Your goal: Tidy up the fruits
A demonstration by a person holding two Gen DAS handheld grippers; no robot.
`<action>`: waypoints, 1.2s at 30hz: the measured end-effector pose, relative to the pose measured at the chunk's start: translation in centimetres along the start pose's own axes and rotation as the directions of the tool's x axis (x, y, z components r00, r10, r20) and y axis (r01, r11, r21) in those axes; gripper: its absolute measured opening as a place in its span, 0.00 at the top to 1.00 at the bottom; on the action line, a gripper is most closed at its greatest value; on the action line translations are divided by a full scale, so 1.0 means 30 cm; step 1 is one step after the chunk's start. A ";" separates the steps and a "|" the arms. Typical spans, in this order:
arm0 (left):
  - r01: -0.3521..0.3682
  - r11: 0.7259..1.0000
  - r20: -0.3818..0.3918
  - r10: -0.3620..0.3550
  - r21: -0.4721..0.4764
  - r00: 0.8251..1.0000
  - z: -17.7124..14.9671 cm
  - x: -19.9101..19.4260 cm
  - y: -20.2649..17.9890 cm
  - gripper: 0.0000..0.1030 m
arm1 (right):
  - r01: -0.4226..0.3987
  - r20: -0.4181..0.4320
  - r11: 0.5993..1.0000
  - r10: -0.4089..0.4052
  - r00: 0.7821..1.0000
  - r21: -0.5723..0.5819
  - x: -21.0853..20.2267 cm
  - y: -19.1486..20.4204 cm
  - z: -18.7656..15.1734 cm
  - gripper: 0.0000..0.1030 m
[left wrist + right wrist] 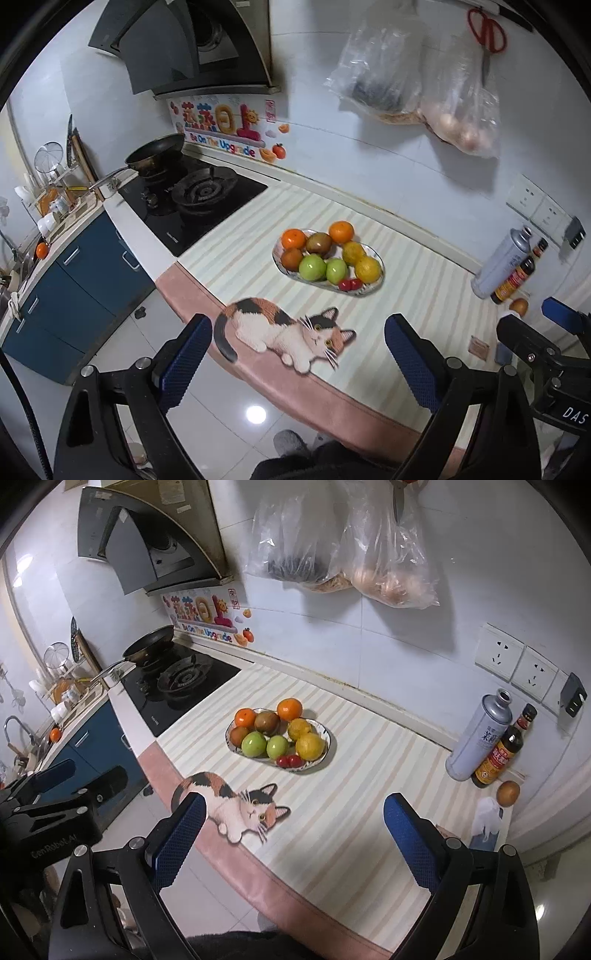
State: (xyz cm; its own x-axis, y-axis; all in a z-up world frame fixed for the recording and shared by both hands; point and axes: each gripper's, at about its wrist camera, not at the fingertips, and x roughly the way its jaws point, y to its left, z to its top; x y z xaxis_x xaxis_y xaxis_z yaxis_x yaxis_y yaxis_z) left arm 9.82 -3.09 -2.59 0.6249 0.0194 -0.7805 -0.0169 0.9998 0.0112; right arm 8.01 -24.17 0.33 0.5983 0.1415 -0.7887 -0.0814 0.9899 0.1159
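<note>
An oval patterned plate [369, 292] [328, 740] stands on the striped mat, filled with fruit: oranges [341, 232] [289, 709], two green apples [312, 267] [254, 744], yellow citrus [368, 269] [310, 746], brownish fruits [319, 242] [267, 722] and small red tomatoes [350, 284] [289, 761]. My left gripper [299, 339] is open and empty, back from the plate above the counter's front edge. My right gripper [295, 819] is open and empty at a similar distance. Each gripper shows at the edge of the other's view.
A cat-shaped mat [284, 332] [240, 805] lies near the front edge. A gas stove with a pan [159, 155] [151, 644] is at the left. A spray can [476, 734], a sauce bottle [502, 753] and a brown egg-like thing [508, 793] stand at the right. Plastic bags [343, 542] hang on the wall.
</note>
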 end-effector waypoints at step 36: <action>-0.054 0.998 -0.150 0.052 -0.013 0.987 0.144 0.461 -0.024 0.07 | 0.034 -0.157 0.999 -0.035 0.987 -0.006 0.528 -0.061 0.145 0.04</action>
State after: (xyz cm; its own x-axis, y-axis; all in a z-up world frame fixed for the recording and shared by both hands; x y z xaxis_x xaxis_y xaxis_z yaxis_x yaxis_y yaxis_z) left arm 21.85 -3.50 -10.71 0.4989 0.0700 -0.8638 -0.0613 0.9971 0.0454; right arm 21.11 -23.77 -9.77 0.4685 0.1063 -0.8770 -0.0655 0.9942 0.0855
